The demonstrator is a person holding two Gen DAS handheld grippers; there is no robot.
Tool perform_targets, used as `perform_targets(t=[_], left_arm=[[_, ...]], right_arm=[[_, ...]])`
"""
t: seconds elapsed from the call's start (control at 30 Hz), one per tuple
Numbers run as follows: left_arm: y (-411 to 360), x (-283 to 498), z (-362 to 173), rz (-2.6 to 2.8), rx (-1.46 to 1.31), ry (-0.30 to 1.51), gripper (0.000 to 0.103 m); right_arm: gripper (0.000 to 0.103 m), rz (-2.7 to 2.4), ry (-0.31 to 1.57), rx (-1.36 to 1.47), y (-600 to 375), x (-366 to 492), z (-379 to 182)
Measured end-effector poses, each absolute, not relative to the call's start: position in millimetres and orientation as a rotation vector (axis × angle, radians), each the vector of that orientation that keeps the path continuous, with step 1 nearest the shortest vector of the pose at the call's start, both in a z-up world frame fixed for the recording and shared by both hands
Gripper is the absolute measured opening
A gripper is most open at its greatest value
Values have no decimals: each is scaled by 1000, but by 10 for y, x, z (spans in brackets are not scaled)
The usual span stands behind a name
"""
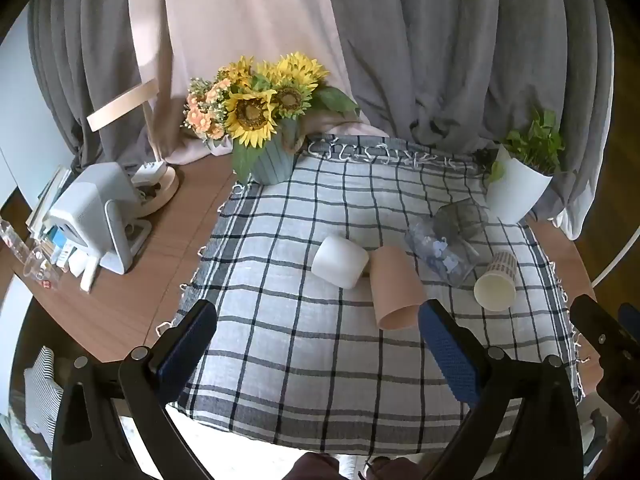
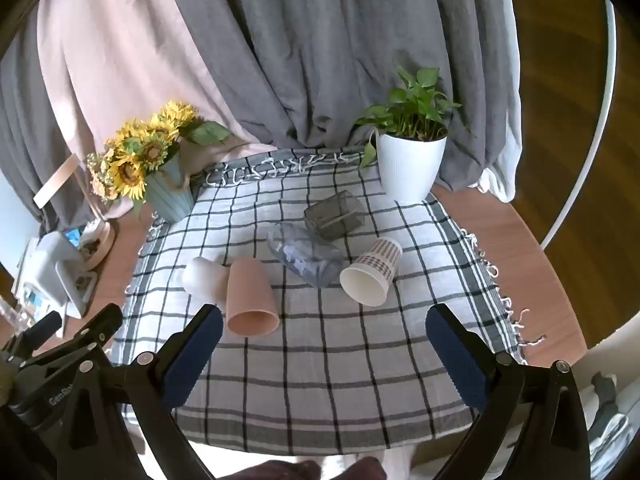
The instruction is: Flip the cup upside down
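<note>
Five cups lying on their sides on the checked cloth (image 2: 320, 360), both claws spread wide and empty.

Left claw (image 1: 316, 336) and right claw (image 2: 324, 332) hover over the worktop's (image 2: 520, 240) near edge. Pink cup (image 2: 250, 300) touches white cup (image 2: 204, 278); clear printed cup (image 2: 308, 256), grey cup (image 2: 334, 216), paper cup (image 2: 372, 272) beside; sunflower vase (image 2: 168, 192), potted plant (image 2: 408, 168) behind.

White cup (image 1: 340, 262): on its side, touching pink cup.
Pink cup (image 1: 396, 288): toppled, mouth toward camera.
Paper cup (image 1: 496, 286): patterned, toppled.
Clear cup (image 1: 442, 254): toppled.
</note>
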State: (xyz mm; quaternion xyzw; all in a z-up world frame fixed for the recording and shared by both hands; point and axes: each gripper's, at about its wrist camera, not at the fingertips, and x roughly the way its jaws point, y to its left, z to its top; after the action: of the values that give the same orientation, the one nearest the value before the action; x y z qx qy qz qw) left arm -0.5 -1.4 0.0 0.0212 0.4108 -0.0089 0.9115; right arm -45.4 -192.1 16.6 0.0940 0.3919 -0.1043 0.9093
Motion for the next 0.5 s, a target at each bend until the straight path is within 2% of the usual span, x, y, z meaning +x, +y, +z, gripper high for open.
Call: perform_targets(t=[0.5], left_arm=[[-21,1,-35,-11,46,852,103]], right_arm=[[102,-212,816,204,-1930,-441,152]])
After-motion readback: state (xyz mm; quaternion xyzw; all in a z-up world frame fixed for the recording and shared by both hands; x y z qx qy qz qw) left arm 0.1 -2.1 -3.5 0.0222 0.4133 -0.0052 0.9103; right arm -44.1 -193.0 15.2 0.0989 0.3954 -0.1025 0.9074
